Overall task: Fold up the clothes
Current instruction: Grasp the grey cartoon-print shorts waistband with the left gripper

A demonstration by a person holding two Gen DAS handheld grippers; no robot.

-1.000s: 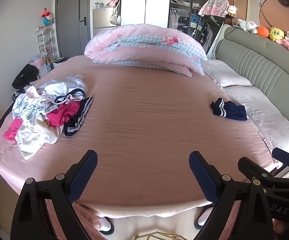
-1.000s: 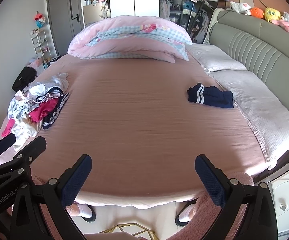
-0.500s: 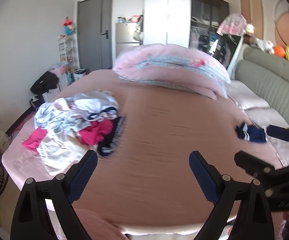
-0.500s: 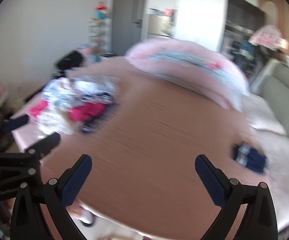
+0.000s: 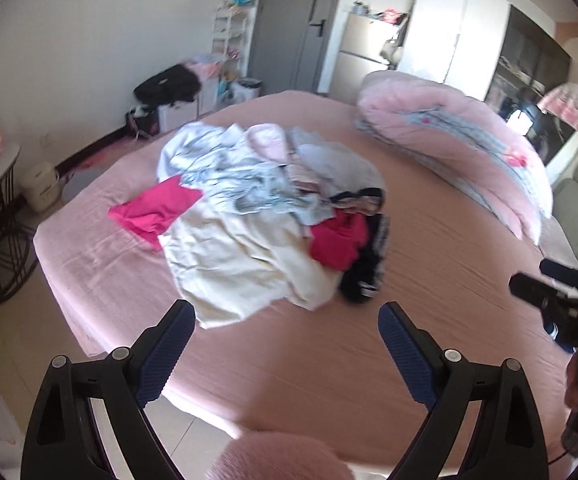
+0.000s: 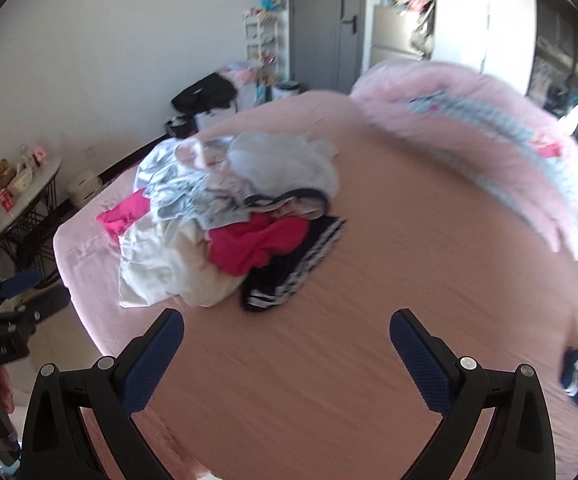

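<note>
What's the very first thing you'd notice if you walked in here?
The messy heap of clothes on the near left part of the pink bed, with bright pink pieces poking out. Behind it lies a big rolled pink duvet, and both open grippers hang empty above the sheet.

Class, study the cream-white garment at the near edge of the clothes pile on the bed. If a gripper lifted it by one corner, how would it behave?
The cream-white garment lies crumpled in soft folds, so it would probably drape limply rather than hold shape. It looks thin, so likely light. The pink garment overlaps its edge, so lifting may drag that along.
</note>
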